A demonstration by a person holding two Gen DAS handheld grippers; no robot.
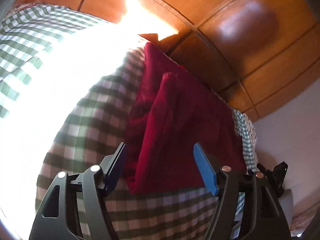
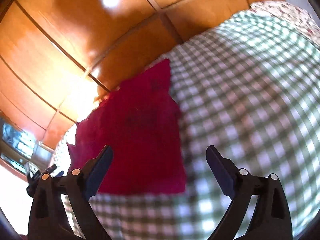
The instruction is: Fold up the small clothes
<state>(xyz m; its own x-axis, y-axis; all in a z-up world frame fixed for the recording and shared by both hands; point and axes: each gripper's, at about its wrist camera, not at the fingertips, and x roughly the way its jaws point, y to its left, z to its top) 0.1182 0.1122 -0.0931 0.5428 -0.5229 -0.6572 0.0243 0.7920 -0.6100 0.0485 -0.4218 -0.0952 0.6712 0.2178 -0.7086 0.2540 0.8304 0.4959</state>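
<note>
A small dark red garment [image 1: 180,120] lies on a green-and-white checked cloth [image 1: 84,120]. In the left wrist view it is bunched, with one flap folded over the rest. My left gripper [image 1: 160,148] is open, its blue-padded jaws on either side of the garment's near edge, holding nothing. In the right wrist view the red garment [image 2: 136,136] lies flat on the checked cloth [image 2: 250,110]. My right gripper [image 2: 159,151] is open and empty, just above the garment's near right corner. The other gripper shows small at the left edge [image 2: 40,175].
Wooden wardrobe doors [image 1: 230,30] stand behind the checked surface, also in the right wrist view [image 2: 70,40]. Strong sunlight [image 1: 60,84] washes out part of the cloth. A floral fabric [image 2: 290,14] lies at the far right. A shelf with items [image 2: 18,144] shows at left.
</note>
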